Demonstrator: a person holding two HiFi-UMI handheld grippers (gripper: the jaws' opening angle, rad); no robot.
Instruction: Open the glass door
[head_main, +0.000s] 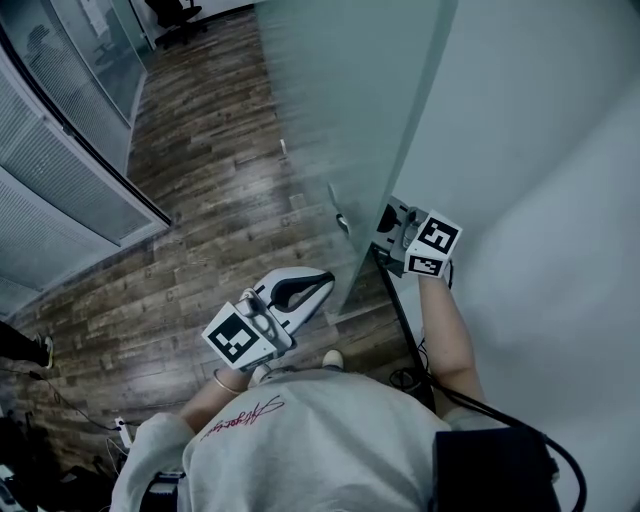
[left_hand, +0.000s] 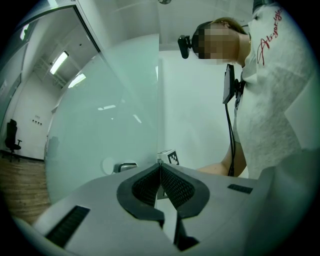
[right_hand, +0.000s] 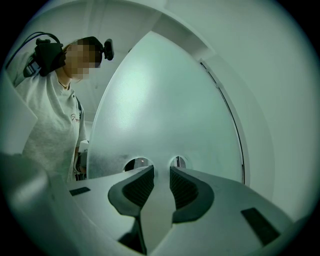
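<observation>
A white wall (head_main: 540, 150) is filling the right side of the head view and running out of frame at the top and right. Beside it, the tall frosted glass door (head_main: 340, 90) is standing with one upright edge toward the person. Its top is cut off by the frame, and nothing behind the frosting is readable. A dark wooden floor (head_main: 200, 180) is spreading to the left, bordered by a glass partition with blinds (head_main: 50, 170).

The person, in a pale sweatshirt (head_main: 310, 440), is standing at the door's near edge with one arm on each side of it.

The right gripper (right_hand: 161, 169) is pointing at the door's wall-side face. Its jaws are standing partly apart, with only pale frosting showing in the gap, so it is gripping nothing visible. Whether the tips are touching the glass is hard to make out.

The left gripper (left_hand: 160, 166) is hovering on the floor side, its jaws closed tip to tip and empty.

A small metal door handle (left_hand: 127, 166) is showing beyond the left gripper, near the door's edge.

An office chair (head_main: 175, 15) is sitting half cut off at the top.
</observation>
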